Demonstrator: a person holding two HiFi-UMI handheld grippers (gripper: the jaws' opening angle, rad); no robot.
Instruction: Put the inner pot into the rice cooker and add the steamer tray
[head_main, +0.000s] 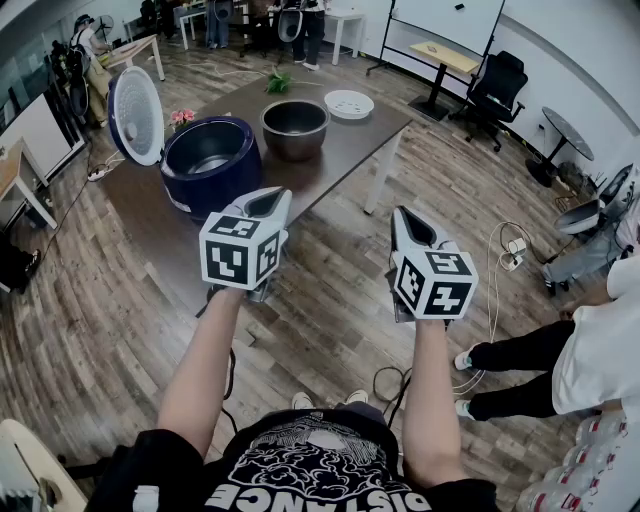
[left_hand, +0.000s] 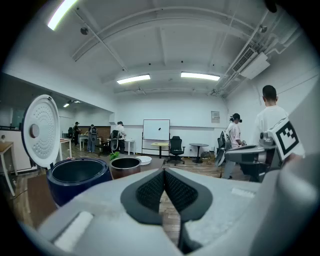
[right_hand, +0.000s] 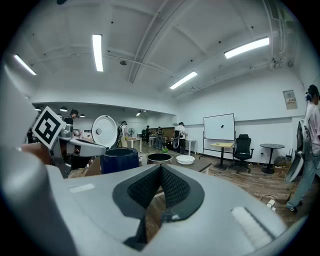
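A dark blue rice cooker (head_main: 208, 162) (left_hand: 77, 177) (right_hand: 119, 160) stands on the brown table (head_main: 345, 140) with its white lid (head_main: 135, 114) (left_hand: 41, 131) (right_hand: 104, 131) swung up. Right of it sits the dark inner pot (head_main: 295, 128) (left_hand: 125, 166) (right_hand: 159, 158), and beyond that the white steamer tray (head_main: 349, 104) (left_hand: 144, 160) (right_hand: 185, 159). My left gripper (head_main: 268, 203) (left_hand: 164, 172) and right gripper (head_main: 402, 214) (right_hand: 160, 169) are both shut and hold nothing. They hover short of the table, over the wooden floor, apart from every object.
A sprig of pink flowers (head_main: 181, 117) and a green plant (head_main: 279, 82) lie on the table behind the cooker. A person's legs (head_main: 520, 355) and cables (head_main: 505, 250) are at the right. Office chairs (head_main: 495, 90), other tables and several people stand farther back.
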